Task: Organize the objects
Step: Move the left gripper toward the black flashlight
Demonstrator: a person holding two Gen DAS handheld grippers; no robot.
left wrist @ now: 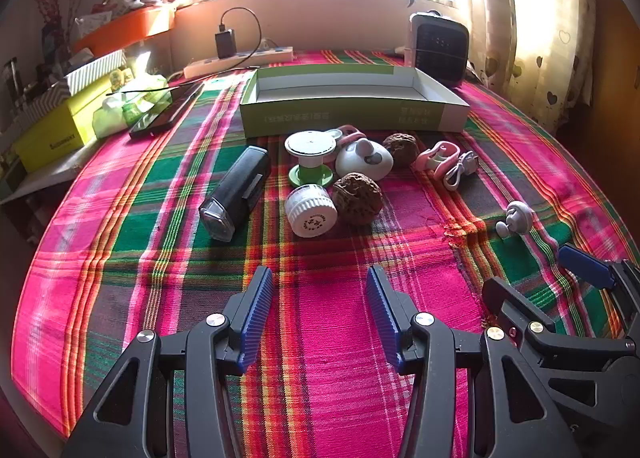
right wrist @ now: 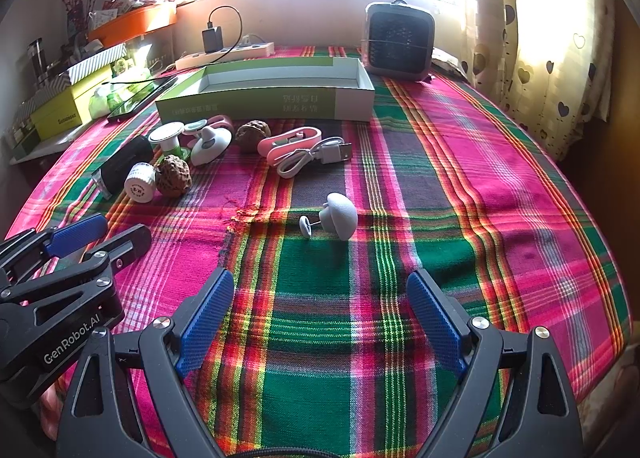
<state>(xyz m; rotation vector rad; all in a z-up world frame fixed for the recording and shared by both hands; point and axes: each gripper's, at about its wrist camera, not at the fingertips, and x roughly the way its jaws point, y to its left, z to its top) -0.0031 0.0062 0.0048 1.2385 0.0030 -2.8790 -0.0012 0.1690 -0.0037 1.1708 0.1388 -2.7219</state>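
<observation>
Hovering above the plaid-covered counter (right wrist: pixel 420 161), the left gripper (left wrist: pixel 320 310) and right gripper (right wrist: pixel 320 314) both gape wide, holding nothing. The open green box (left wrist: pixel 352 117) sits at the far side; just before it cluster a spool (left wrist: pixel 310 155), two walnuts (left wrist: pixel 356 197), a white bottle (left wrist: pixel 310 209) and a black flashlight (left wrist: pixel 238 191). Nearer the right gripper lies a grey hook (right wrist: pixel 340 215).

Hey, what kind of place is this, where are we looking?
Probably a room in someone's home, with a table by a bright window. The signs: a plaid tablecloth, heart-print curtains, a power strip with a charger plugged in, and a small fan-like appliance by the sill.
</observation>
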